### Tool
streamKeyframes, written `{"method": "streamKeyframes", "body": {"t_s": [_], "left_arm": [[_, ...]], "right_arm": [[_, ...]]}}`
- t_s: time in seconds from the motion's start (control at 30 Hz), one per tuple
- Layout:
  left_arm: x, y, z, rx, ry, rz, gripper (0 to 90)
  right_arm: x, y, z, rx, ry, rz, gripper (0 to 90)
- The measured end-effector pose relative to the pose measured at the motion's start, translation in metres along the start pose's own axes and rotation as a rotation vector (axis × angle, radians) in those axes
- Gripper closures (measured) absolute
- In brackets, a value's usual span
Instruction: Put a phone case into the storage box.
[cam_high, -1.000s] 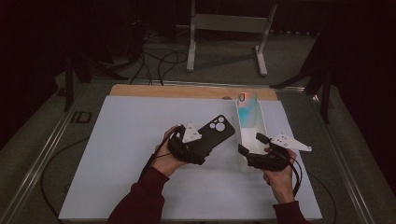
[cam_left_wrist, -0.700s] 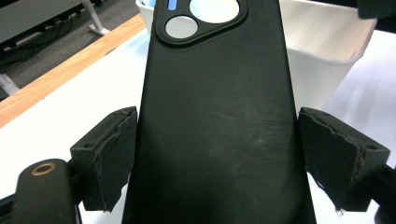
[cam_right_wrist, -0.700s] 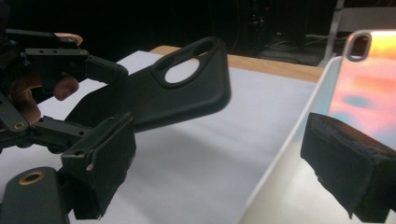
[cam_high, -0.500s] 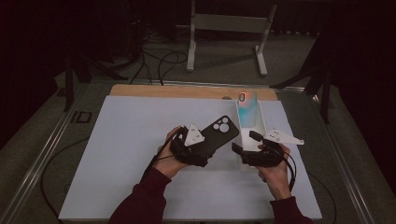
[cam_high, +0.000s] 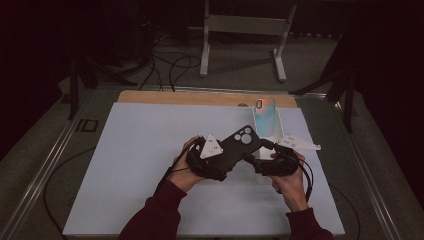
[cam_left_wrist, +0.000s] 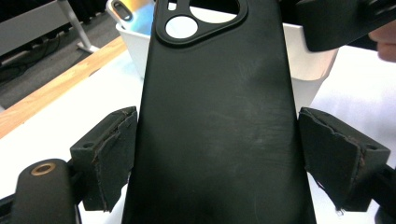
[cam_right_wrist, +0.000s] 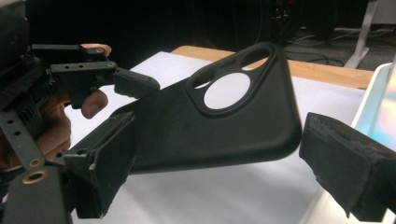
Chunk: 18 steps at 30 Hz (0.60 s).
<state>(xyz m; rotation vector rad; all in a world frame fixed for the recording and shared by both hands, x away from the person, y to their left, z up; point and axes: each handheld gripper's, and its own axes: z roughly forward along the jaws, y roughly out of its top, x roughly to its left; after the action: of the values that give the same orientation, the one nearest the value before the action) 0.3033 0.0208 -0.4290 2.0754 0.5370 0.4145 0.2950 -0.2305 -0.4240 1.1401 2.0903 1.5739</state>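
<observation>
So from where I'm standing, the big white-topped desk (cam_high: 150, 165) with a strip of bare wood along its far edge is mostly just workspace. Beyond the right gripper (cam_high: 265, 159) sits a white plastic bin (cam_high: 280, 127), and propped in it is a shiny phone with an iridescent blue-to-orange back (cam_high: 263, 116). My guess is the job is getting a case onto that phone, and it's early days: the phone sits in the bin, untouched, nothing fitted yet.

What is done: the matte black soft phone case with the rounded-triangle camera cutout (cam_high: 238, 148) is up off the desk, held in the air between the two hands. The left gripper (cam_left_wrist: 217, 154) is clamped across the case's long sides near the bottom end, pads (cam_left_wrist: 112, 154) pressed to each edge, camera end pointing away from it.

The right gripper (cam_right_wrist: 217, 163) sits just beside the case's top corner with its jaws spread wide. The corner pokes in between them, but the pads (cam_right_wrist: 345, 163) don't seem to be squeezing anything, so I'd call it apart, lining up for a second hold.

Left to do, I reckon: grab the phone and seat it in the case.
</observation>
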Motion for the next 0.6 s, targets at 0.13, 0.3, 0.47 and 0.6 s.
{"method": "streamKeyframes", "body": {"t_s": [0.13,0.3,0.47,0.6], "left_arm": [[-0.0014,0.0010,0.0004,-0.014,-0.011,0.002,15.3],[-0.0032,0.0018,-0.0006,-0.040,-0.019,0.004,15.3],[-0.0064,0.0029,0.0007,-0.054,-0.037,0.010,15.2],[-0.0065,0.0013,0.0024,-0.039,-0.041,0.015,15.1]], "right_arm": [[0.0016,0.0011,0.0016,0.002,0.016,0.004,13.7],[0.0004,0.0028,0.0030,0.005,0.045,0.042,16.0],[0.0040,0.0043,0.0060,0.022,0.067,0.046,22.2],[0.0038,0.0046,0.0047,0.013,0.062,0.053,41.5]]}}
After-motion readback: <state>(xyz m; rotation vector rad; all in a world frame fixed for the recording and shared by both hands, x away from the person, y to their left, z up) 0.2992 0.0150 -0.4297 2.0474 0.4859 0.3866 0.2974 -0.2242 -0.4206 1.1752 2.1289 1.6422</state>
